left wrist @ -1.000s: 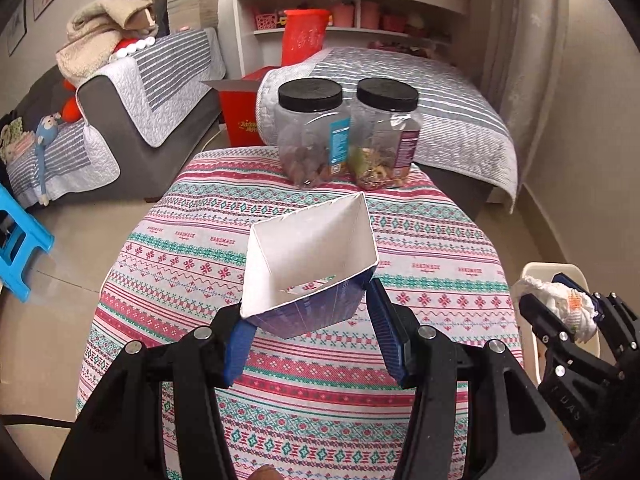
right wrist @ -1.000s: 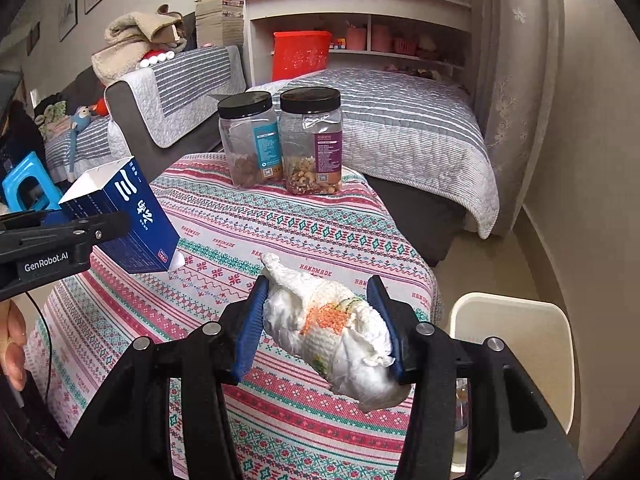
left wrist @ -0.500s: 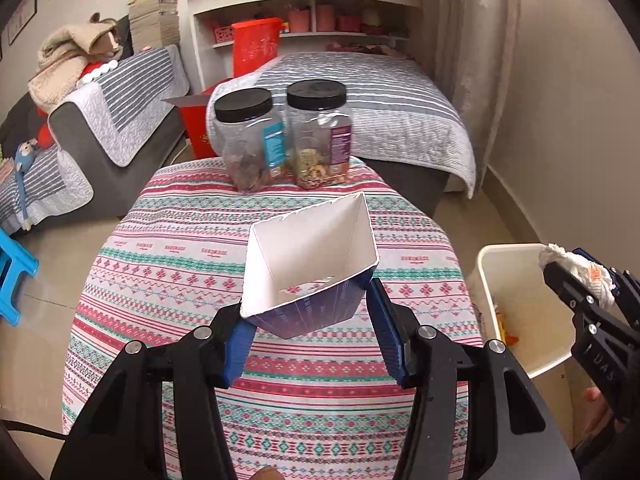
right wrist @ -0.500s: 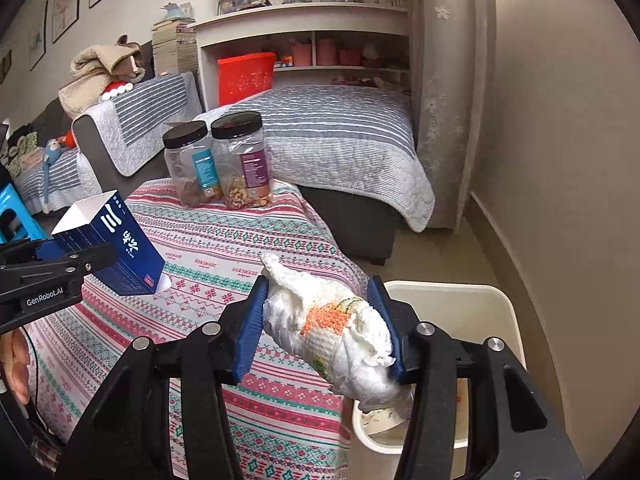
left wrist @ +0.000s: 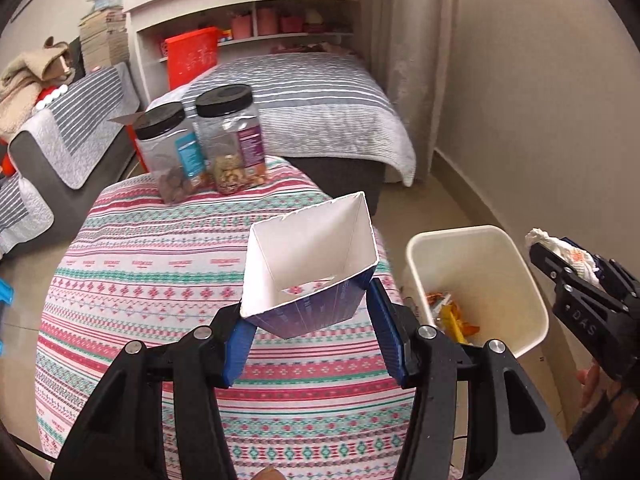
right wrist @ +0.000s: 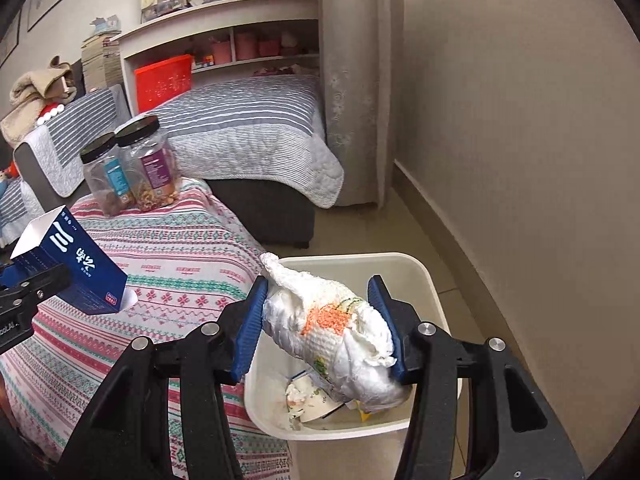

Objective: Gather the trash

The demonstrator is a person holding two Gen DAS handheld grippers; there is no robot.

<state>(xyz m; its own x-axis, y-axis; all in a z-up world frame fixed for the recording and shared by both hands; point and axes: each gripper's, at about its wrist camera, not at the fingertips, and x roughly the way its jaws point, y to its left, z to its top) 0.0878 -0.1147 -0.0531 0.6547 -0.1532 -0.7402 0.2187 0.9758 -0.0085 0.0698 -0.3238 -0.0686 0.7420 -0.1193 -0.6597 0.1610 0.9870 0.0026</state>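
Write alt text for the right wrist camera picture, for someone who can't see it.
The right tool grips a crumpled paper towel over an open white bin that already holds trash. At left, the left tool holds a blue carton above a table with two jars.

The left tongs reach forward, blue pads pressed against the lower corner of an open carton. The right tongs are clamped on a crumpled paper wad, angled downward. A bare hand, probably the right, shows blurred behind them.
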